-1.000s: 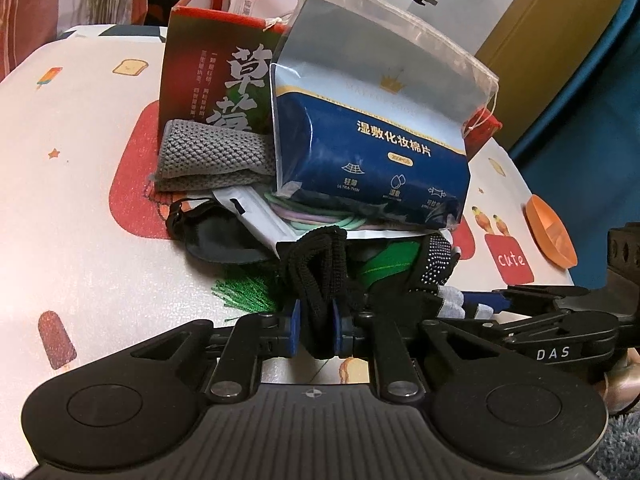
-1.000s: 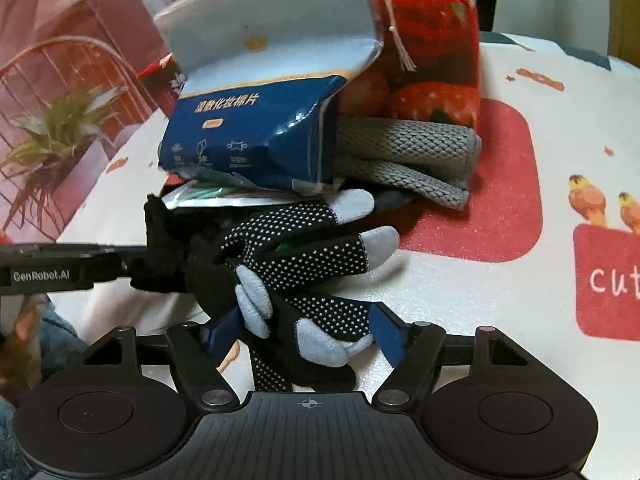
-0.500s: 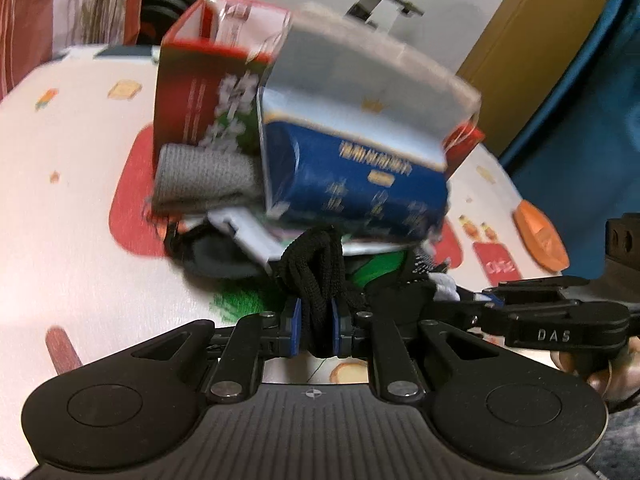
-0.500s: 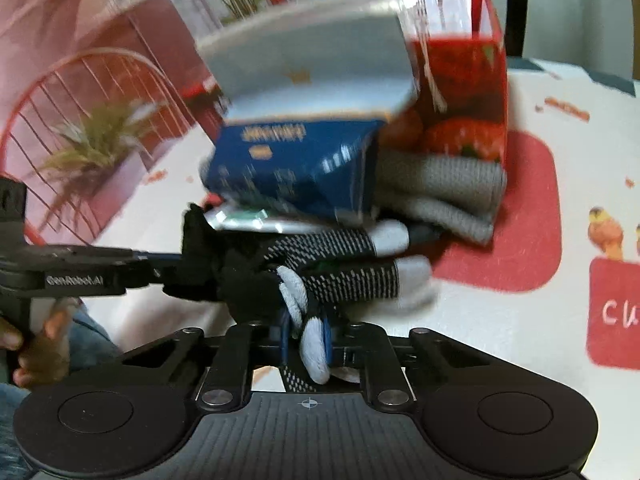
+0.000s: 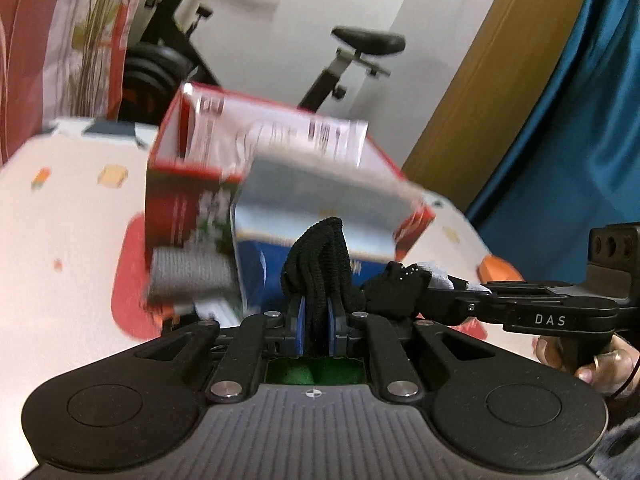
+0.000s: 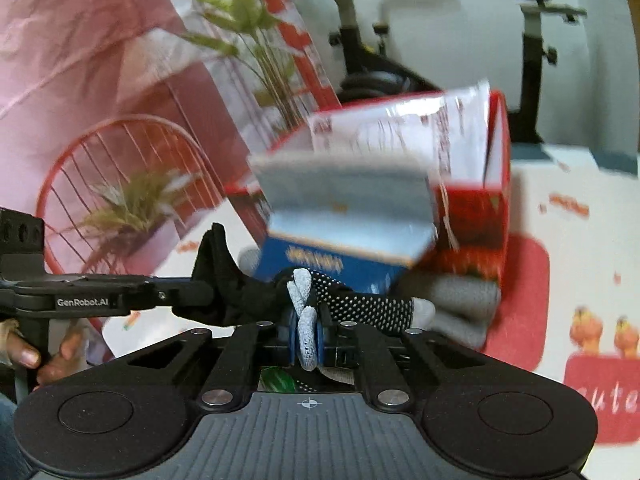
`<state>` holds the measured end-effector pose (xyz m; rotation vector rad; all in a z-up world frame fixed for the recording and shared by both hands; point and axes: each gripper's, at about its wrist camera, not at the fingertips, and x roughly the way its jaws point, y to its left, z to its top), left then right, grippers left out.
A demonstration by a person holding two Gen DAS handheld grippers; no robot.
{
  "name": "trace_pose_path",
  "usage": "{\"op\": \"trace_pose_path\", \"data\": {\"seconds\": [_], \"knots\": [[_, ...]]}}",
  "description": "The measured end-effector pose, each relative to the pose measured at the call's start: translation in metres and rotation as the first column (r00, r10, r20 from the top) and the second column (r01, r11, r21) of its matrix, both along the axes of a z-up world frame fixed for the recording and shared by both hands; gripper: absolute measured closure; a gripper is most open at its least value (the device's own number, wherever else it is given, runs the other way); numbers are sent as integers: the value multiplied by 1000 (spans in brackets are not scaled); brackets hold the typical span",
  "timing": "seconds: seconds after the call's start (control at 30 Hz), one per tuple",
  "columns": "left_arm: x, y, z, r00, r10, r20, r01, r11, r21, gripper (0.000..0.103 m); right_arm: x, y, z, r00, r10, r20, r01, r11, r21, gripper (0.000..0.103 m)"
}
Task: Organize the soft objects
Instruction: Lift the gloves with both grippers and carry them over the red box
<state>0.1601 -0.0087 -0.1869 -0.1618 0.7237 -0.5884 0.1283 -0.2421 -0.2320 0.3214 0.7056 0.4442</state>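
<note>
Both grippers clench one black dotted glove (image 6: 360,308) — left gripper (image 5: 316,320) on its cuff, right gripper (image 6: 306,336) on a fingertip — in front of the red box (image 5: 180,200).

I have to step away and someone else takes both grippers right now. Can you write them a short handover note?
Left gripper: shut on the black knit cuff of the glove.
Right gripper: shut on a grey fingertip of the same dotted glove.
The glove hangs between the two grippers, clear of the tablecloth.
Behind it: blue cotton-pad pack, grey knit cloth, open red box.
Done: glove picked up. Left: put it away, likely into the red box, then the other soft items.
</note>
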Motion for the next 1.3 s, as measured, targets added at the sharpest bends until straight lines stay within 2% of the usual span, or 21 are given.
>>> {"op": "trace_pose_path", "data": {"seconds": [0.23, 0.4, 0.5, 0.67, 0.77, 0.87, 1.07, 1.17, 1.3], "knots": [[20, 3, 56, 990, 14, 137, -5, 998, -66, 91, 15, -6, 55, 989, 1, 150, -4, 1000, 16, 95], [46, -11, 83, 973, 34, 227, -22, 998, -57, 91, 39, -13, 94, 968, -1, 250, 3, 1000, -7, 95], [71, -18, 89, 973, 72, 220, -57, 996, -74, 91, 59, -13, 112, 955, 3, 298, 10, 999, -40, 95], [112, -24, 93, 976, 119, 183, -109, 992, -67, 91, 103, -15, 126, 952, -8, 306, 23, 999, -44, 95], [141, -28, 87, 985, 126, 115, -121, 992, -45, 91, 129, -15, 127, 956, -10, 294, 28, 998, -58, 95], [166, -31, 70, 992, 120, 33, -119, 993, -7, 91, 158, -14, 117, 969, -14, 247, 32, 997, -69, 95], [195, -36, 33, 992, 107, -66, -100, 990, 97, 91, 205, -19, 64, 997, -42, 61, 45, 998, -50, 95], [205, -35, 21, 990, 106, -97, -93, 987, 133, 91, 218, -19, 38, 999, -50, -19, 49, 997, -58, 95], [216, -31, 10, 986, 112, -121, -91, 982, 163, 91, 230, -16, 19, 996, -56, -76, 52, 997, -61, 94]]}}
